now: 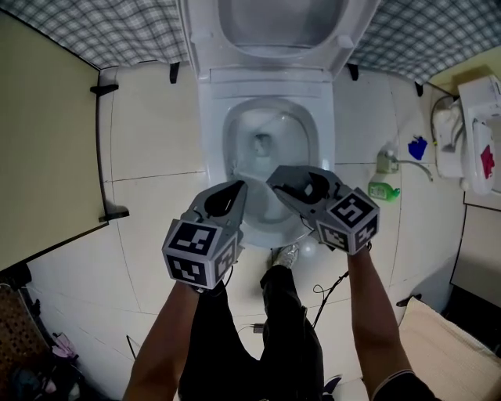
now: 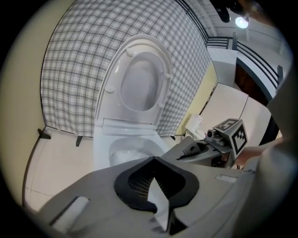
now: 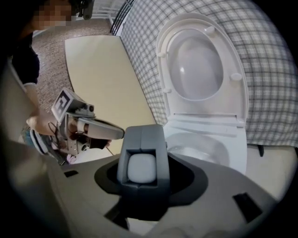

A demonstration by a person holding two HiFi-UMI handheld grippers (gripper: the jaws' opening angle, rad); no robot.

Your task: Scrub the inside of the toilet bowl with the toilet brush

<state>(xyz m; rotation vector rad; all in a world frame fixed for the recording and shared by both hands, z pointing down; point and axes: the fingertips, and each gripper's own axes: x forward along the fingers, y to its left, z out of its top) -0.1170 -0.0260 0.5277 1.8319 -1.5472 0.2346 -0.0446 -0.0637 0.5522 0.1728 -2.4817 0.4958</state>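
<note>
Facing open toilet (image 1: 266, 86), lid (image 1: 282, 23) raised; bowl (image 1: 270, 145) just below both tongs. Left tongs (image 1: 237, 190) clenched, empty. Right tongs (image 1: 282, 178) clamped on grey block (image 3: 141, 153) with white inset, likely the brush handle; bristles unseen. Step: pre-scrub approach. Next: lower into bowl, sweep walls.

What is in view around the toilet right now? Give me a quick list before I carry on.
toilet: 1, white, lid up, centre, against the wall
wall covering: 1, grey and white check, behind toilet
panel: 1, beige, left
brackets: 2, black, along panel's edge
bottle: 1, green, floor right of toilet
small object: 1, blue, beyond the bottle; unidentifiable
cable: 1, black, floor by the legs
block: 1, grey with white face, in right claw; possibly the brush's handle
legs: black trousers, bottom centre
left claw: grey, shut, empty, over bowl's near rim
right claw: grey, closed on block, over bowl
</note>
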